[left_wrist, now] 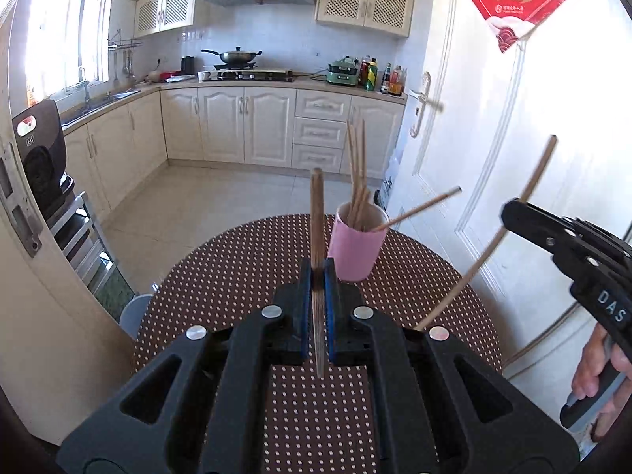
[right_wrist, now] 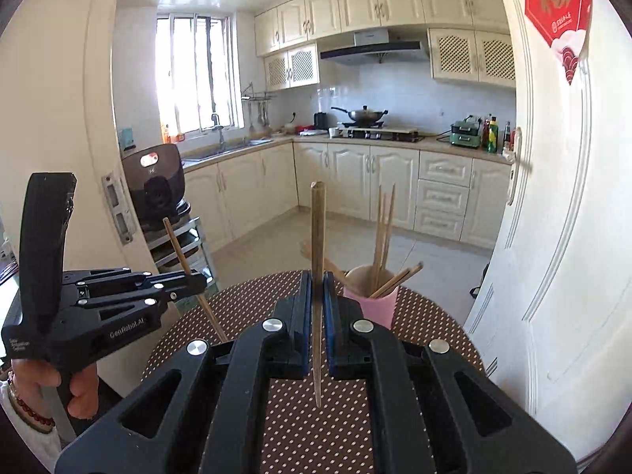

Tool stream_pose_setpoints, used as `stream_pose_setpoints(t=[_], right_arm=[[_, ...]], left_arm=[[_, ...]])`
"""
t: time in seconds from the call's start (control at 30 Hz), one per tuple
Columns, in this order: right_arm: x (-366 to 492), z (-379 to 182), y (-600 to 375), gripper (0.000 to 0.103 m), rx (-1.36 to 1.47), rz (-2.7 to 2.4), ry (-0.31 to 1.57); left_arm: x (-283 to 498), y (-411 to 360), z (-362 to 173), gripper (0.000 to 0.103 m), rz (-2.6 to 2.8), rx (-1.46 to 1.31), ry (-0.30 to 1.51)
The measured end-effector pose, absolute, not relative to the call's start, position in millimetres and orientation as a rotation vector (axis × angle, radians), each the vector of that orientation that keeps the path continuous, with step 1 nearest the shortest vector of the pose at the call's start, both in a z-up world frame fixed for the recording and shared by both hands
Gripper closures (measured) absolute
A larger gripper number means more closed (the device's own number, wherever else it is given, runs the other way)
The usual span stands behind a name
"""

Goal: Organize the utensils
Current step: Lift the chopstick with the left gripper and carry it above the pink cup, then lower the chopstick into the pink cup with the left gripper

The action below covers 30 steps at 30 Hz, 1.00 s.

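Item one: my left gripper (left_wrist: pixel 318 276), clenched on a brown wooden chopstick (left_wrist: pixel 316 213) held upright between its blue-edged pads, above the round table with the brown polka-dot cloth (left_wrist: pixel 221 276).

Item two: my right gripper (right_wrist: pixel 317 288), clamped on a second upright brown wooden chopstick (right_wrist: pixel 318 229) over the same table.

Item three: a pink cylindrical cup (left_wrist: pixel 355 249) standing on the table just beyond the left gripper, holding several light wooden chopsticks (left_wrist: pixel 357 166), some upright, one leaning out over the rim to the right.

Item four: a cream kitchen door (left_wrist: pixel 513 158) beside the table.
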State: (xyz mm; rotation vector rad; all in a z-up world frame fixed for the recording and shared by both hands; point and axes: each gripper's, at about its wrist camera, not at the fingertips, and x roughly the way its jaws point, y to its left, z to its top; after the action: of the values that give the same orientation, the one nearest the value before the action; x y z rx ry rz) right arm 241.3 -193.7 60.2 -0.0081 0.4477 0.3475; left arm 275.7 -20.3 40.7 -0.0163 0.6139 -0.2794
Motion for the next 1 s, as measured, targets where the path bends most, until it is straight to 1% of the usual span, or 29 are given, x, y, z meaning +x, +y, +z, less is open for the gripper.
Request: stream_pose_setpoints(t=[0.27,0.4,0.53,0.73,1.0], right_arm=[[268.1,79.9,-212.2,0.099,0.033,0.314,0.362],[273.2,85.4,-215.9,0.099,0.079,0.275,0.247],[289.3,87.3,-221.5,0.099,0.126,0.246,0.185],[319.8,81.0,-232.4,0.099,0.135,0.206,0.172],[346.7,59.6,-249.0,0.099,0.137,0.180,0.232]], left_arm=[[315.4,-9.8,72.0,0.097,-0.255,-0.099,0.532],[334.6,-9.2,87.1,0.097,-0.245,-0.148,0.468],[355.6,-11.5,95.9,0.097,-0.228,-0.196,0.422],[381.4,-18.2,96.0,0.097,-0.251,-0.267,0.385],[400.4,-33.9,84.2,0.097,-0.289,-0.277,0.362]])
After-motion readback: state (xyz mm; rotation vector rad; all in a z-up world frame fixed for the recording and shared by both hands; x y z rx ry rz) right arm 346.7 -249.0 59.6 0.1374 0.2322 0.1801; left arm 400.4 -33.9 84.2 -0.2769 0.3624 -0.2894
